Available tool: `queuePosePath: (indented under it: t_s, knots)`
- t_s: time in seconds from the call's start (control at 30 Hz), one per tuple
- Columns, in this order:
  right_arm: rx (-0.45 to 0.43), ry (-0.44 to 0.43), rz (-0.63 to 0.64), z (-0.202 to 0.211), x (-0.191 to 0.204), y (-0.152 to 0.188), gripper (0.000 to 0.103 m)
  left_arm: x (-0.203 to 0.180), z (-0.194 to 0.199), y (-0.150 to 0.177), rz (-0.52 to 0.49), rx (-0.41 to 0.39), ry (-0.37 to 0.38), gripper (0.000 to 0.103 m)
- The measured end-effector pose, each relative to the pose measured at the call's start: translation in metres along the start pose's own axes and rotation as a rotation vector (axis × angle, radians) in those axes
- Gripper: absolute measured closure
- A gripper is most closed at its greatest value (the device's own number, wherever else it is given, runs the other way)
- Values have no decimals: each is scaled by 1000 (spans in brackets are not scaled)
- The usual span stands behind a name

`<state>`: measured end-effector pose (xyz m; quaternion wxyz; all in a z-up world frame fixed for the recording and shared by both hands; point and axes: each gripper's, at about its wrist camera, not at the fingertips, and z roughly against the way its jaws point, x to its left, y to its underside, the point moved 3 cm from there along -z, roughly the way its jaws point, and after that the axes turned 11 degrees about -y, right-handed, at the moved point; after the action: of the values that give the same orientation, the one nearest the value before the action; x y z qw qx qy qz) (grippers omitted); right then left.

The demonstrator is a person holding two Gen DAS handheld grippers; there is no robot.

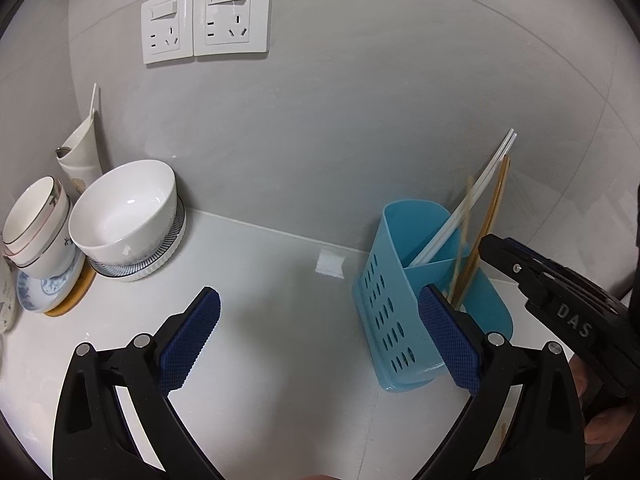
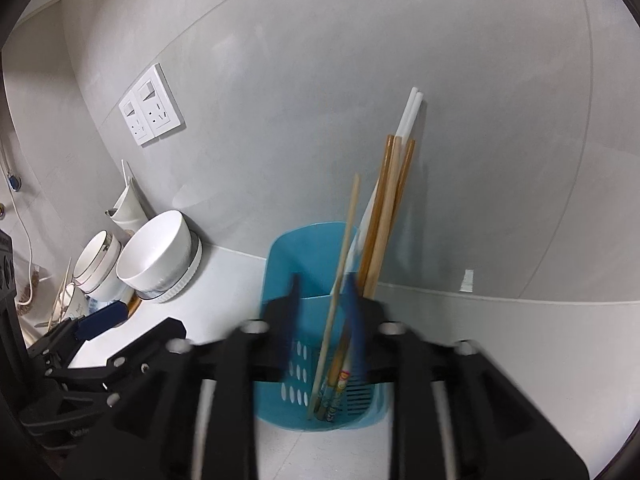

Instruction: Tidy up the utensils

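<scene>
- My left gripper (image 1: 320,344) hangs above the white counter (image 1: 280,320) with its blue pads (image 1: 192,336) far apart, and nothing is between them.
- The blue utensil holder (image 1: 384,312) stands just to the right of this gripper, close to the grey wall (image 1: 360,120). It has oval holes in its side and a divider inside.
- In the holder, two white chopsticks (image 1: 480,188) and some brown chopsticks (image 2: 384,216) lean toward the wall.
- In the right wrist view, my right gripper (image 2: 324,320) is directly over the holder and looks blurred. Its jaws stand apart, one on each side of a thin light wooden chopstick (image 2: 340,280).
- This chopstick is inside the holder with its lower end near the bottom; I cannot tell if the pads touch it.
- On the left, by the wall, a white bowl (image 1: 124,212) sits on a striped plate (image 1: 160,256), beside stacked small bowls (image 1: 38,224).
- Two wall sockets (image 1: 204,20) are above them.
</scene>
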<state>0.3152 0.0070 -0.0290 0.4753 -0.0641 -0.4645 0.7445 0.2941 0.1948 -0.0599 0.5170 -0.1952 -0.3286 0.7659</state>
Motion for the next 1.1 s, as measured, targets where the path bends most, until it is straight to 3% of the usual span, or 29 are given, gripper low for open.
queuePosePath:
  t_s: [0.27, 0.33, 0.43, 0.8, 1.1]
  knots:
    - [-18, 52, 34, 31, -4, 3, 33, -2, 9, 1, 13, -7, 3, 6]
    - [-19, 73, 32, 40, -9, 6, 20, -6, 14, 2, 5, -11, 10, 6]
    - [-13, 111, 24, 54, -17, 11, 10, -12, 22, 3, 1, -12, 31, 6]
    - [8, 277, -19, 127, -54, 47, 8, -53, 62, 28, -59, 34, 104, 6]
    - [35, 375, -71, 191, -89, 91, 8, -79, 90, 77, -124, 111, 135, 6]
